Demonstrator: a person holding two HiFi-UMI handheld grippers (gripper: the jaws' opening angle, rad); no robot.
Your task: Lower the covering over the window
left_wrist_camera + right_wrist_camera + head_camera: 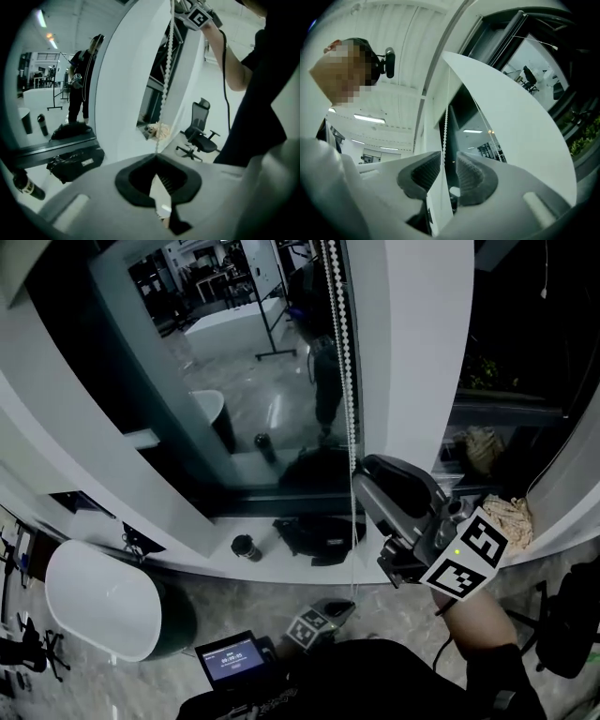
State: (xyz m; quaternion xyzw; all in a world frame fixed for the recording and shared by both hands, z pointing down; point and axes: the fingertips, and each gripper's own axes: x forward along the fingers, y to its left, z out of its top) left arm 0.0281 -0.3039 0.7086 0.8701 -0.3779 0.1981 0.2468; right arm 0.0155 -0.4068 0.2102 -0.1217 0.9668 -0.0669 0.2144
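A white bead chain (351, 381) hangs down the white frame beside the dark window glass (234, 362). My right gripper (367, 474) is raised to the chain, pointing up. In the right gripper view its jaws (449, 161) stand apart with the chain (445, 126) running between the ribbed pads (425, 172), close to the left one and not squeezed. Lower down, my left gripper (342, 607) is shut on the chain's lower run. In the left gripper view the chain (167, 70) rises from its closed tips (157, 157) up to the right gripper (197, 16).
On the sill lie a black bag (314, 535) and a small dark bottle (246, 547). A white rounded tub (98, 601) stands at lower left, and a small lit screen (234, 657) sits near my body. A beige bundle (511, 517) lies right of the frame. An office chair (201, 136) stands behind.
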